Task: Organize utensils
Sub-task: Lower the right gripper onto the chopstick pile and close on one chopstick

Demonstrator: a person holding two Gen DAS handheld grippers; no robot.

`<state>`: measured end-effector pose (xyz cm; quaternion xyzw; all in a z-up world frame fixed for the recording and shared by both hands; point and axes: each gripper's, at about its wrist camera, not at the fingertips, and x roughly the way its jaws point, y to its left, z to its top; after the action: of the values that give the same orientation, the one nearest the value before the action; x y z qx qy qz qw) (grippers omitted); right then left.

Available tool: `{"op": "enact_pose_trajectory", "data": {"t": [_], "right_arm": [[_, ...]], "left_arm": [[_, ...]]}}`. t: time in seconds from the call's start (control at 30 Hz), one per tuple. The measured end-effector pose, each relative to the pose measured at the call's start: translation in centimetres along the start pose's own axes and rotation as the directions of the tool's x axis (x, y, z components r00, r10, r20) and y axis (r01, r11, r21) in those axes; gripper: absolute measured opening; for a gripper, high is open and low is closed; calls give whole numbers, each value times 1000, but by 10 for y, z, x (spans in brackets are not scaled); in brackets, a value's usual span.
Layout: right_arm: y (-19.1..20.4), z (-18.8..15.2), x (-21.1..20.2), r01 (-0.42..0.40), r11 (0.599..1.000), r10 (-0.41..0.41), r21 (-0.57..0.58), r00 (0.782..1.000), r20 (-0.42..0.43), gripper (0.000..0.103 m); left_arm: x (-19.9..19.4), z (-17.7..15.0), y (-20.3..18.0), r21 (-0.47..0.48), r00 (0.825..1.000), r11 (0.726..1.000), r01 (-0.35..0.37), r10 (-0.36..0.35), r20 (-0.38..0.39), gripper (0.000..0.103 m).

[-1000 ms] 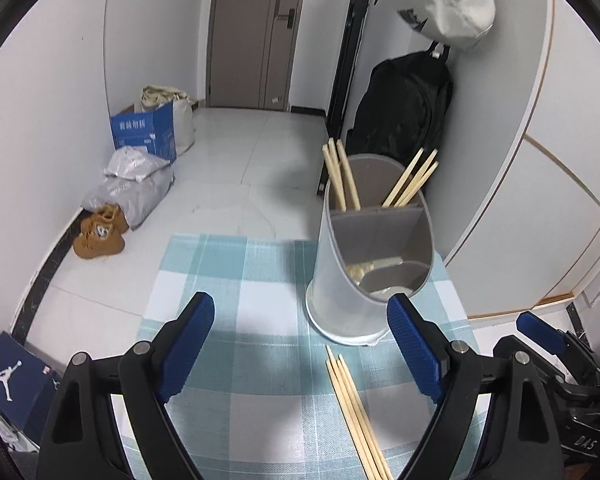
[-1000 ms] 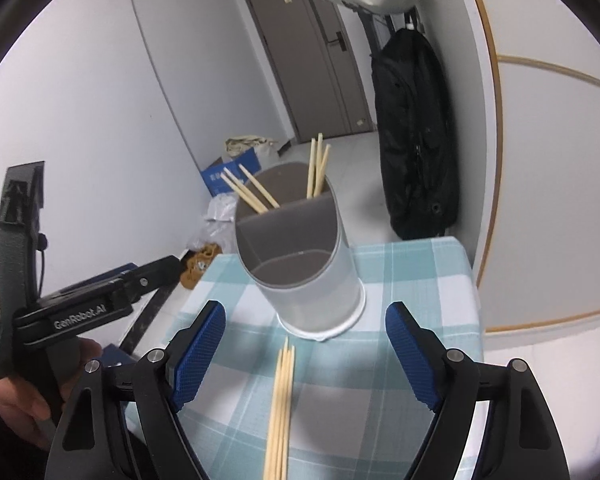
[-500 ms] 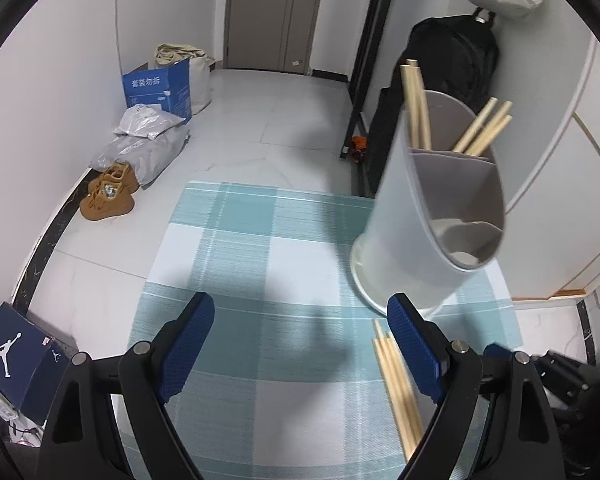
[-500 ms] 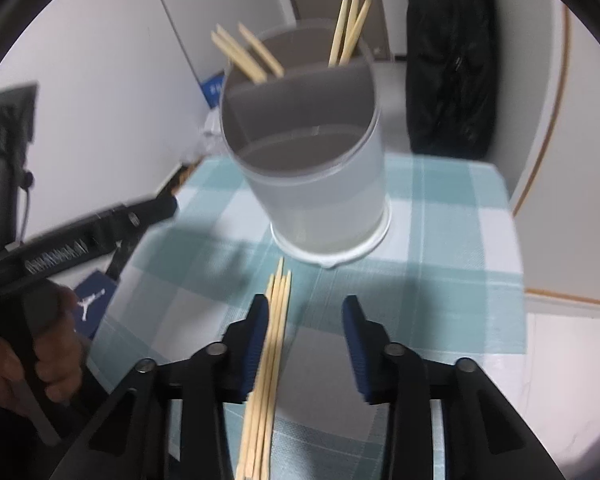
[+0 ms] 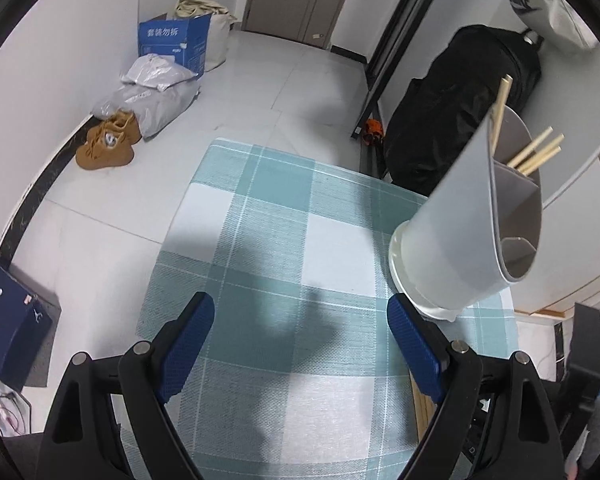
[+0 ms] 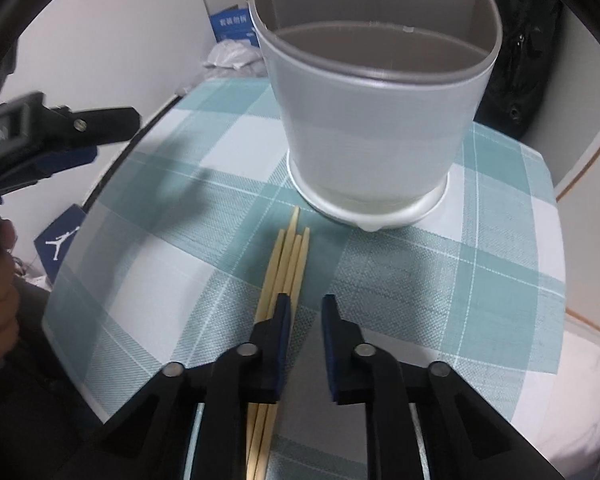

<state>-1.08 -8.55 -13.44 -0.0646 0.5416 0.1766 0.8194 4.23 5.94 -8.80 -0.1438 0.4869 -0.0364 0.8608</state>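
Note:
A grey divided utensil holder stands on the checked teal cloth, with chopsticks standing in its far compartments. It also shows at the right in the left wrist view. Several loose wooden chopsticks lie side by side on the cloth in front of it. My right gripper is low over their near part, jaws narrowed to a small gap, its left finger on top of the bundle. My left gripper is wide open and empty above the cloth's left part.
The small table's edges are close on all sides. On the floor lie brown shoes, grey bags, a blue carton and a blue shoebox. A black backpack hangs behind the holder.
My right gripper has come down and forward onto the loose chopsticks and its jaws have narrowed from wide to a small gap. My left gripper has drifted left, staying open.

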Motion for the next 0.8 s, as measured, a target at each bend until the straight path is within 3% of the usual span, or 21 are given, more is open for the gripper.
{"op": "enact_pose_trajectory", "data": {"t": [0.17,0.3,0.8], "right_arm": [[6,0,0,59,998,-59,-34,998,5,8],[6,-1,0,28,999,-28,-25,1000,-2,8],[5,13,13,66,997,-68,-36,997,-44,8]], "left_arm": [[4,3,6,-52,999,998,31,-33,-36,85],[9,7,13,-101,996,993,53,-60,-67,85],[2,13,26,-143,998,989,40,-46,-43,85]]}}
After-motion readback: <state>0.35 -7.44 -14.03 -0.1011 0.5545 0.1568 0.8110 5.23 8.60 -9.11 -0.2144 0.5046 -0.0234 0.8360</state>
